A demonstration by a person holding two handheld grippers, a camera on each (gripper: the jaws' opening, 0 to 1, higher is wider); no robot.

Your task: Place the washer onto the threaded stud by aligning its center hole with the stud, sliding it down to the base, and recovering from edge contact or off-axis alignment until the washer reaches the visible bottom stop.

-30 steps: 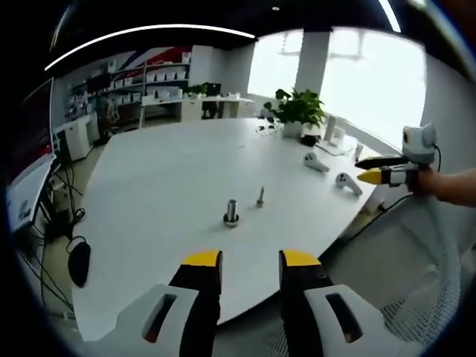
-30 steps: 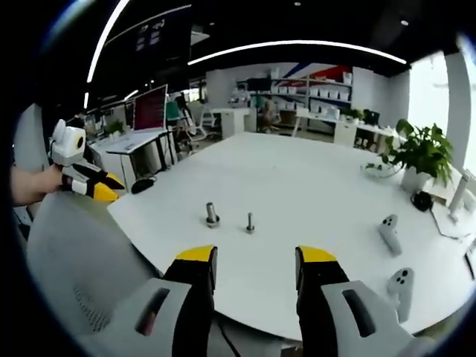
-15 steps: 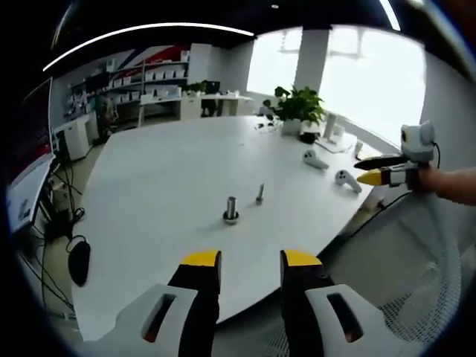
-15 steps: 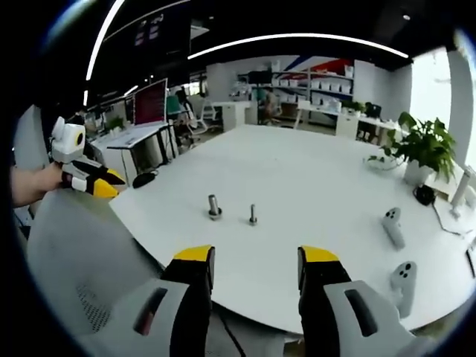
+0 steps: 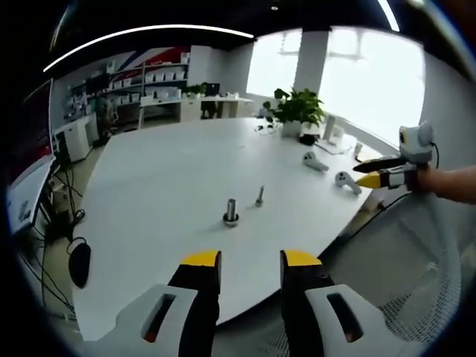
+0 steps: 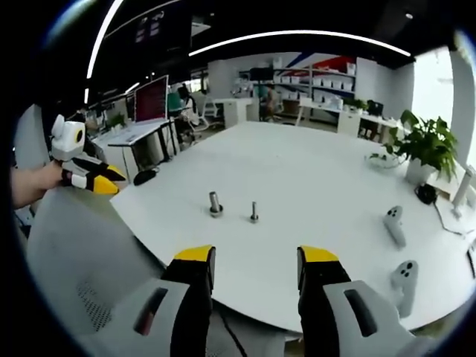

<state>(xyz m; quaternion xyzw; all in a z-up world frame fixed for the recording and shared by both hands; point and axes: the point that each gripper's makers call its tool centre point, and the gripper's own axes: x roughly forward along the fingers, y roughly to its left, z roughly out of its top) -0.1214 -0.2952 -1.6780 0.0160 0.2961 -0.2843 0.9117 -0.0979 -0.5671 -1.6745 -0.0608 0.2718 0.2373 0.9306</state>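
On the large white round table (image 5: 149,186) stand two small metal pieces, well apart from both grippers: a thicker threaded stud on a washer-like base (image 5: 231,212) and a slimmer grey bolt (image 5: 260,195). No writing is legible. Two white handheld controllers (image 6: 396,225) lie near the potted green plant (image 6: 428,145). The left gripper (image 5: 249,260) and right gripper (image 6: 253,256) both gape, holding nothing.

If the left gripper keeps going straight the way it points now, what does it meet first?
Probably the white table, near its front edge. The left gripper is open and empty, short of that edge and aimed slightly downward. The larger stud stands farther along almost the same line, though depth is uncertain.
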